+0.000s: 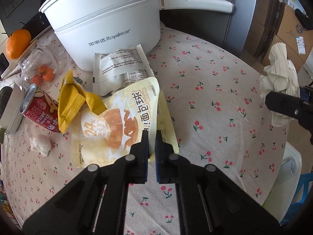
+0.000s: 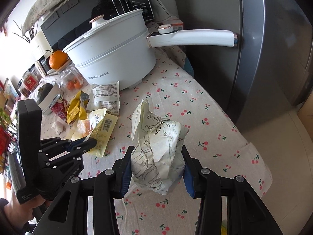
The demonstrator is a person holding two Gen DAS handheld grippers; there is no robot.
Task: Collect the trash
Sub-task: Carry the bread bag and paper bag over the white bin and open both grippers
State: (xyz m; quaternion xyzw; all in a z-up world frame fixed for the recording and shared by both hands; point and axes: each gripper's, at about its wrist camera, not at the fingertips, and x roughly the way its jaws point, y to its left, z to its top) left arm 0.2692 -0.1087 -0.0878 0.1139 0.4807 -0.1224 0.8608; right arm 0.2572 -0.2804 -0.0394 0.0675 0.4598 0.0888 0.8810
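Note:
In the left wrist view my left gripper (image 1: 151,137) is shut on the near right edge of a pale yellow bread wrapper (image 1: 115,121), which lies on the cherry-print tablecloth (image 1: 215,90). Behind it are a crumpled yellow wrapper (image 1: 74,101), a white printed sachet (image 1: 121,66), a tipped red drink can (image 1: 39,111) and a small tissue wad (image 1: 40,145). My right gripper (image 2: 156,152) is shut on a crumpled white paper (image 2: 156,146) with pen scribbles, held above the cloth. From the right wrist view, the left gripper (image 2: 92,143) pinches the bread wrapper (image 2: 101,135).
A white electric pot (image 1: 101,25) with a long handle stands behind the trash. An orange (image 1: 17,43) and a glass jar (image 1: 39,68) of small fruits sit at the left. A grey fridge (image 2: 264,49) borders the table's right side, with cardboard boxes (image 1: 283,29) beyond.

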